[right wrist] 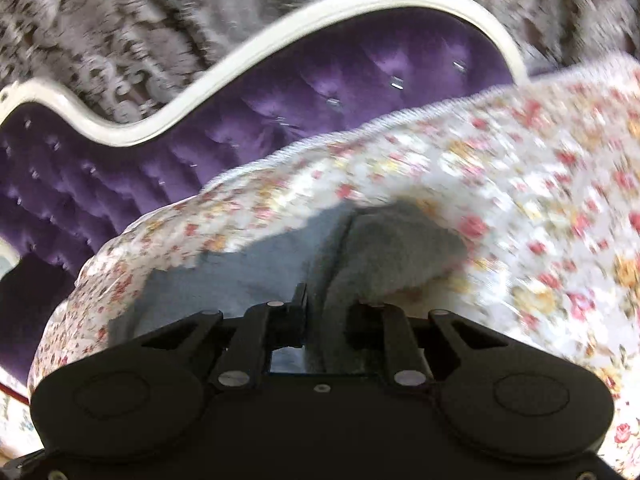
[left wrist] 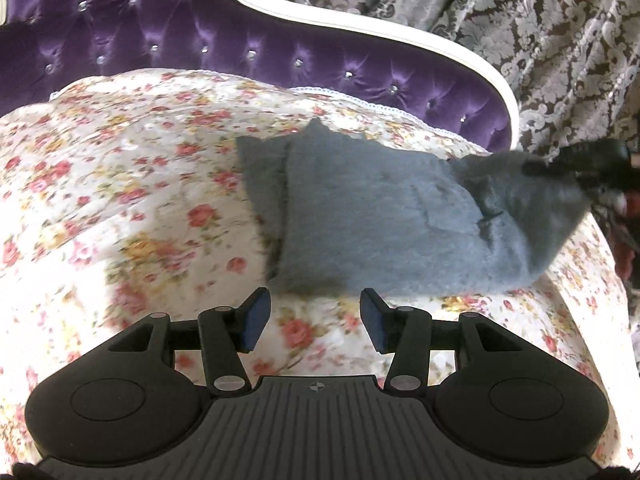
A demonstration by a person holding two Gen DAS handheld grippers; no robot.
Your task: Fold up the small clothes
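1. While lifted at one corner, grey fuzzy garment [left wrist: 360, 216] lies partly folded on floral bedspread [left wrist: 120, 200].
2. Right hand-held gripper [right wrist: 324, 312] is clamped on garment's edge, fabric bunched between the fingers.
3. Left hand-held gripper [left wrist: 316, 324] hangs half-open, empty, just beside garment's near edge.
4. Purple tufted headboard [left wrist: 160, 40] behind.

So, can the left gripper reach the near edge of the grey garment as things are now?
Probably yes. The left gripper is open and empty, and the grey garment lies just beyond its fingertips on the floral bedspread. Nothing stands between them; the right gripper holds the far right side.
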